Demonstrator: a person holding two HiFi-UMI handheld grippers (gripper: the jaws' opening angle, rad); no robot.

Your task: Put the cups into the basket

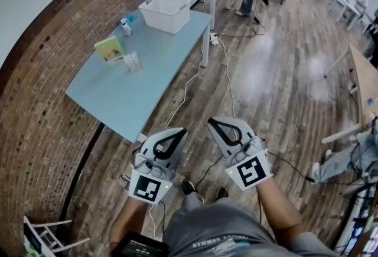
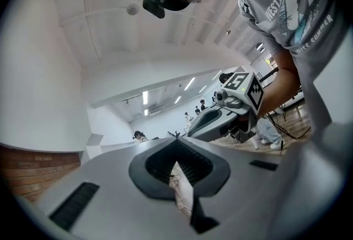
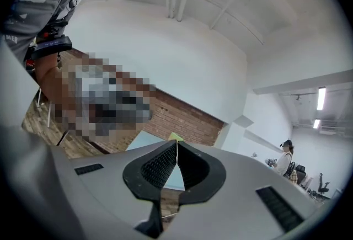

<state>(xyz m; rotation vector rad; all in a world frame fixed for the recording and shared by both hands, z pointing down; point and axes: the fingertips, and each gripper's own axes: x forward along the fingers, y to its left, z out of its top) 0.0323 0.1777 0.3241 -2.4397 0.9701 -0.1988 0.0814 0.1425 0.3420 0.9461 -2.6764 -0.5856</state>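
The white plastic basket (image 1: 168, 13) sits at the far end of the light-blue table (image 1: 147, 90); nearer, a green card box (image 1: 109, 48) lies left of what may be clear cups (image 1: 133, 62).

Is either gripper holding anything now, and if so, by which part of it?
Nothing is held. The left gripper and the right gripper both have their jaws shut together with nothing between them, short of the blue table.

Bright, even indoor light fills all three views. Ceiling strips (image 2: 144, 98) glow mid-frame in the left gripper view and at the right gripper view's right edge. Glare whitens the floor (image 1: 254, 75) in the head view's upper middle. Fisheye bends the brick wall (image 1: 35, 114) at left; the gripper views' corners go black.
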